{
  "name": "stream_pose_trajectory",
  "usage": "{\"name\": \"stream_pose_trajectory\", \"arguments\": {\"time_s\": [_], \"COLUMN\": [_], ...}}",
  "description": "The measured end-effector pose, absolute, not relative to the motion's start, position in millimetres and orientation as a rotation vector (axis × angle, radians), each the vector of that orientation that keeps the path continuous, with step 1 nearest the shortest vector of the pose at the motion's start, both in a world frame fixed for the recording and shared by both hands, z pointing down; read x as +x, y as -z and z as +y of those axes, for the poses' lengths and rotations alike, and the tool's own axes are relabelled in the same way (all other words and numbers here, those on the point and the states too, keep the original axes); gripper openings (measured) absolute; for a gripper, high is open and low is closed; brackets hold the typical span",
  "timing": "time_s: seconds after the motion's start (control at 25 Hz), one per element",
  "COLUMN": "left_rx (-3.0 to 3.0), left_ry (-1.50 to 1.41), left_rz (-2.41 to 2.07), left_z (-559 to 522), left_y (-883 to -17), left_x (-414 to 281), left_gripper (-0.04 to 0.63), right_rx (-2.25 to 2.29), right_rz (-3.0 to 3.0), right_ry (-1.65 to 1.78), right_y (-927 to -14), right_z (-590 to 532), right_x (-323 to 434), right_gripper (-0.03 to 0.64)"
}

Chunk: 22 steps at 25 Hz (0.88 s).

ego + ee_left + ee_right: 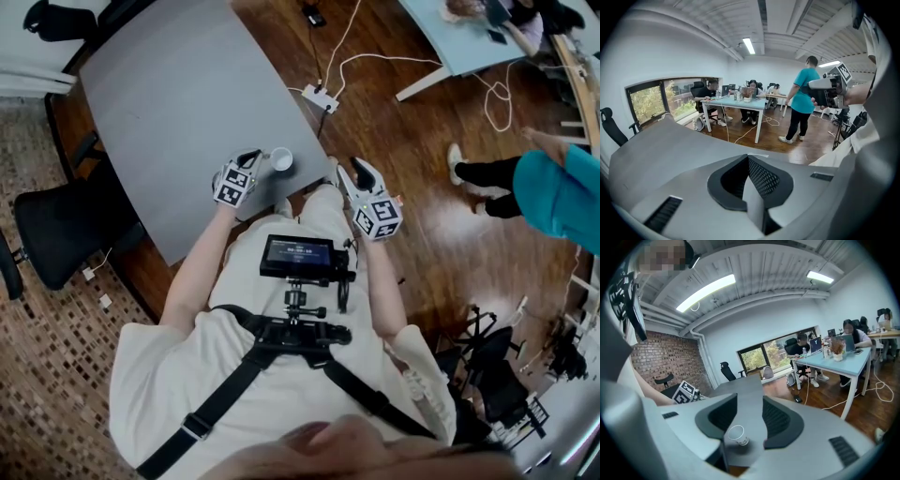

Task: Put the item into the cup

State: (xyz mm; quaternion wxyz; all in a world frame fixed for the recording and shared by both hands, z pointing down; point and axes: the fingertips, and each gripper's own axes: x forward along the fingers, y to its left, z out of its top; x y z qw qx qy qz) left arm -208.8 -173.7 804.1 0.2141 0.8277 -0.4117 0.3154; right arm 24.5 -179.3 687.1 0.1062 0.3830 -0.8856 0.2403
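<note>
The cup (pixel 281 159) stands by the table's (pixel 178 103) near edge, just beside the left gripper (pixel 253 157), whose jaws are pressed together. The right gripper (pixel 360 172) hangs off that edge, jaws spread and empty.

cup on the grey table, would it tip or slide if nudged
The cup looks like thin paper and empty, so probably light and easily tipped. It stands near the table edge, so a push might send it off.

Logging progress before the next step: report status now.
Left gripper fingers shut, nothing seen between, near white paper cup on grey table. Right gripper fingers apart, empty, off table edge. Item not in sight; cup unobstructed.
</note>
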Motion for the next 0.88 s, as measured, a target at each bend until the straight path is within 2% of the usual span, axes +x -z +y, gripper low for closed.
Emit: {"name": "stream_pose_trajectory", "arguments": {"time_s": [0.36, 0.88], "left_rx": [2.358, 2.304], "left_ry": [-1.031, -1.248], "left_rz": [-0.989, -0.880], "left_z": [-169, -162], "left_y": [-829, -877], "left_x": [-176, -177], "left_gripper": [0.000, 0.000], "right_rx": [1.176, 1.217], "right_rz": [-2.581, -2.547], "right_ry": [-0.718, -0.759], "right_y": [-696, -707], "right_z": [-174, -163], "right_x": [36, 49], "right_gripper": [0.184, 0.184]}}
